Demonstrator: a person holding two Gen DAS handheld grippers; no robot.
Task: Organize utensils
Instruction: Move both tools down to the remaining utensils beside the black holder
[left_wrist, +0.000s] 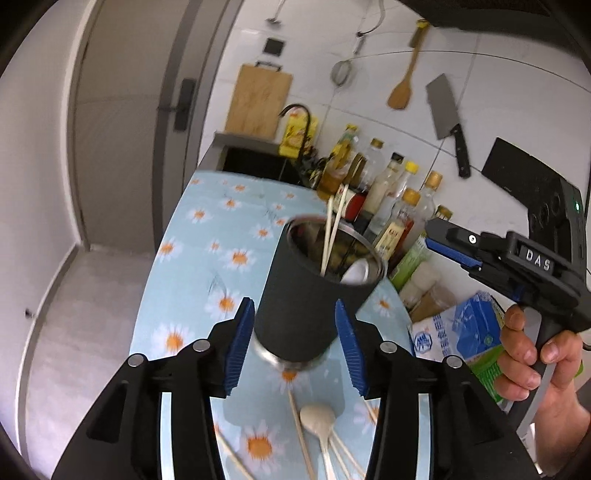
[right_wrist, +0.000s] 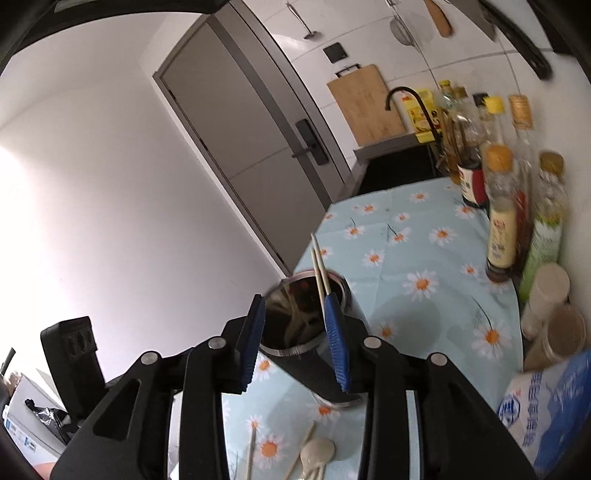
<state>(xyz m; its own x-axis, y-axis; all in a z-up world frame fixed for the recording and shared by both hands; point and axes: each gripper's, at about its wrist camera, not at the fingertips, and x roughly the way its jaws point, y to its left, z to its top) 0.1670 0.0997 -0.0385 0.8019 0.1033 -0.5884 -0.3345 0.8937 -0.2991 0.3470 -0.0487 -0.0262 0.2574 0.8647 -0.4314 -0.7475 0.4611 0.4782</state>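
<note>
A black cup with a steel lining (left_wrist: 314, 291) stands on the daisy tablecloth (left_wrist: 207, 229). It holds two pale chopsticks (left_wrist: 332, 229) and a white spoon (left_wrist: 356, 271). My left gripper (left_wrist: 295, 347) is open, its blue pads flanking the cup's base without pressing on it. A hand carries my right gripper (left_wrist: 443, 243) to the right of the cup. In the right wrist view that gripper (right_wrist: 295, 332) is open over the cup (right_wrist: 303, 325), its right pad beside the chopsticks (right_wrist: 319, 269). Loose chopsticks (left_wrist: 301, 435) and a beige spoon (left_wrist: 317, 417) lie on the cloth nearer me.
Oil and sauce bottles (left_wrist: 388, 192) line the wall side of the table. A blue-and-white bag (left_wrist: 461, 332) and jars (right_wrist: 550, 291) stand at the right. A sink (left_wrist: 258, 158) lies beyond the cloth. A cleaver (left_wrist: 445, 110) and cutting board (left_wrist: 258, 99) are on the wall. The table's left edge drops to the floor.
</note>
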